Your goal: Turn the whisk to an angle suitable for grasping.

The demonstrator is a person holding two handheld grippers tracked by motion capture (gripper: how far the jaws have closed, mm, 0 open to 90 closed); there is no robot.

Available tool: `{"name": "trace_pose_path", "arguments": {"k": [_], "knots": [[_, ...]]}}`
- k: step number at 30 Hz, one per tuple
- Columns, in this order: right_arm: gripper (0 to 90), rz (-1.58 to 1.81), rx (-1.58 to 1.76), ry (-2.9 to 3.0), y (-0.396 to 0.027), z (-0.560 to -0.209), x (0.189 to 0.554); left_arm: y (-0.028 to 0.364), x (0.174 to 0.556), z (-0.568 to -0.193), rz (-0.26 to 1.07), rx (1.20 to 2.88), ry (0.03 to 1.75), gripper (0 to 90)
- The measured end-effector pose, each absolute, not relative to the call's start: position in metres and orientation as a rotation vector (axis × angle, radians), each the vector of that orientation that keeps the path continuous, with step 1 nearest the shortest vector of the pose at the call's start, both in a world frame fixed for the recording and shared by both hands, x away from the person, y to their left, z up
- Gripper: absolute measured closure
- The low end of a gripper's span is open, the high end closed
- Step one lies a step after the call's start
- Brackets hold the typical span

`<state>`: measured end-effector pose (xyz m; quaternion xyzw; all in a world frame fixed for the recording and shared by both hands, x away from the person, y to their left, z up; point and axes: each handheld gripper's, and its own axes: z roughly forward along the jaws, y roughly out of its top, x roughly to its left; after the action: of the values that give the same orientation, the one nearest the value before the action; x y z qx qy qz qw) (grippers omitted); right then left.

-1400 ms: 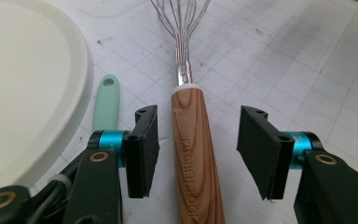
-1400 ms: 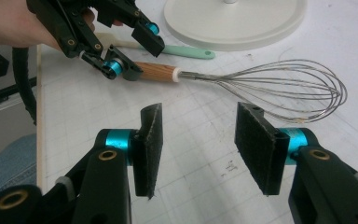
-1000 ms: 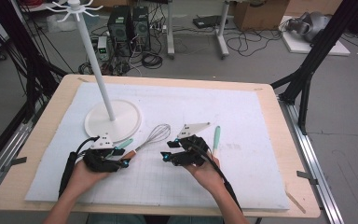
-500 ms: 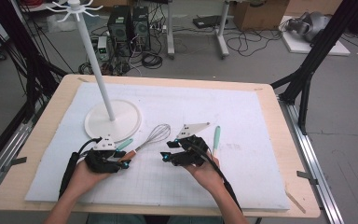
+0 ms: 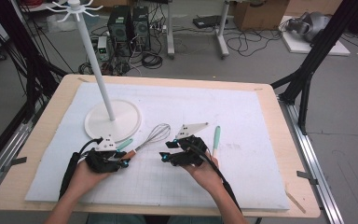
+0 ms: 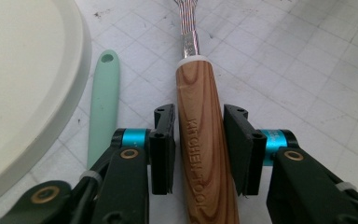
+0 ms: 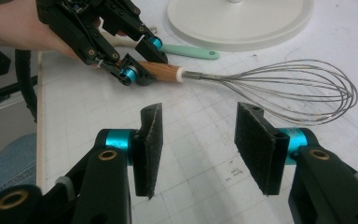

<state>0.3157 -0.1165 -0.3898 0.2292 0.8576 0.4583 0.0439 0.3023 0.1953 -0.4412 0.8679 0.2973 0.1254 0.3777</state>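
A whisk [image 5: 154, 135] with a wooden handle [image 6: 199, 107] lies on the white mat, its wire head [image 7: 289, 88] pointing away from the person. My left gripper [image 6: 198, 149] straddles the handle. Its jaws have just been closing on it, and a thin gap still shows on each side of the wood, so the pads are not pressing. In the high view the left gripper [image 5: 123, 156] sits at the handle's near end. My right gripper [image 5: 164, 151] hovers just right of the whisk; its jaws [image 7: 198, 140] stand open over bare mat with nothing between them.
A mint-green utensil handle [image 6: 103, 98] lies just left of the whisk, beside the round white base [image 5: 114, 120] of a tall hook stand. A second mint-handled utensil [image 5: 216, 137] lies right of the right gripper. The table edge runs near the person's forearms.
The left gripper's jaws have narrowed around the whisk handle. Both hands and the whisk stay where they were.
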Motion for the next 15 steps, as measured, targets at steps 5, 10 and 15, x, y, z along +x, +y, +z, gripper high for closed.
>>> {"name": "trace_pose_path", "arguments": {"k": [5,10,15], "knots": [[51.1,1.403,0.701,2.623,-0.1162,-0.3899,0.3159,0.1940,0.3025,-0.4395,0.352,2.228,0.770,69.4],[51.1,1.404,0.700,2.626,-0.1159,-0.3901,0.3161,0.1941,0.3019,-0.4384,0.363,2.241,0.758,69.9],[51.2,1.403,0.693,2.628,-0.1171,-0.3891,0.3170,0.1960,0.3002,-0.4340,0.368,2.242,0.741,70.0]]}}
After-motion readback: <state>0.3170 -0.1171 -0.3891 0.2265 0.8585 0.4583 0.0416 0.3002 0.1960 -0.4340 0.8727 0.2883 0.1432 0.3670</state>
